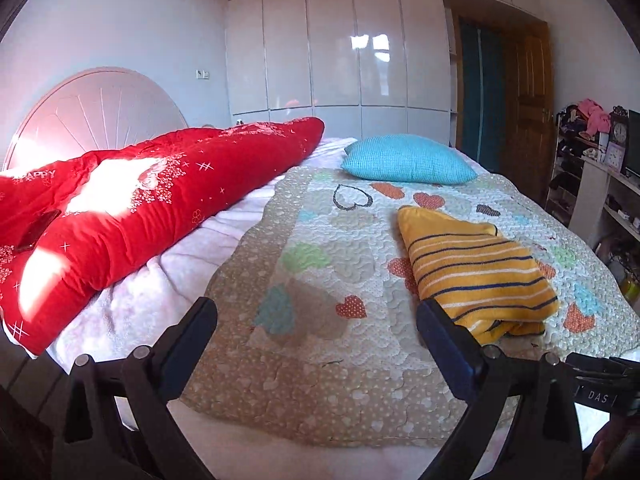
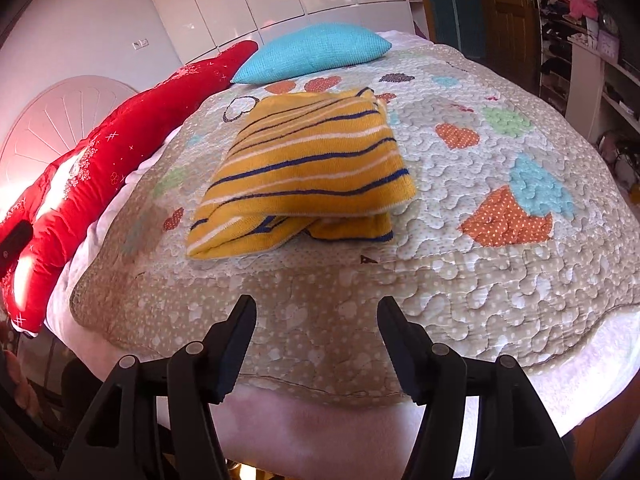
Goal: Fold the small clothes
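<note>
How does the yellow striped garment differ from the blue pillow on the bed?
The yellow striped garment is folded flat in layers, while the blue pillow is one plump stuffed piece. The garment has dark blue and white stripes; the pillow is plain turquoise. The garment lies nearer the grippers; the pillow lies behind it, toward the wardrobe. Both rest on the heart-patterned quilt, and neither gripper touches them.

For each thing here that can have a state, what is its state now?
Yellow striped garment: folded, lying on the quilt.
Heart quilt: spread flat on the bed.
Left gripper: open, empty.
Right gripper: open, empty.
Wooden door: closed.
</note>
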`<state>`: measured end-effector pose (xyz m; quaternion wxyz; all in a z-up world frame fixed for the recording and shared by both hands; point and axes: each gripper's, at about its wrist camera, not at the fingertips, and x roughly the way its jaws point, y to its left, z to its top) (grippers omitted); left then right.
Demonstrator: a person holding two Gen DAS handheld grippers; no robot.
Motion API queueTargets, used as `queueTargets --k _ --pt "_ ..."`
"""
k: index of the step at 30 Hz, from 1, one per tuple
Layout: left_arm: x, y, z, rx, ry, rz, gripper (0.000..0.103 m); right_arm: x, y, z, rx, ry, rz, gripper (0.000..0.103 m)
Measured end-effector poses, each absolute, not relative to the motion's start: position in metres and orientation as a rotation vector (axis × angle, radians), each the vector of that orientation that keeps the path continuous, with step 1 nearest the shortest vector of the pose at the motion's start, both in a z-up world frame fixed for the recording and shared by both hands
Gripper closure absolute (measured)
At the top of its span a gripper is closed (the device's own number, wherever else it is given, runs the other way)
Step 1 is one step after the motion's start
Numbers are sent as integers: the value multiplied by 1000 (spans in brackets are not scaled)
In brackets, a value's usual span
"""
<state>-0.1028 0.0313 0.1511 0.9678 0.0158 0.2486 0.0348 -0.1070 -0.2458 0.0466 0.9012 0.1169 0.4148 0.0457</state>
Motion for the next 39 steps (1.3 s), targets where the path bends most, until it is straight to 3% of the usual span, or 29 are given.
queueTargets --k 9,15,26,39 --pt "-152 44 193 -89 207 100 0 -126 -239 72 159 790 40 30" --pt "-151 36 190 -72 345 -17 0 -133 -234 72 143 786 29 26" --pt "-130 10 128 -63 650 -67 0 -134 -236 57 121 817 -3 24" --pt "-128 -5 107 -25 717 -83 0 -130 -232 44 100 855 -16 23"
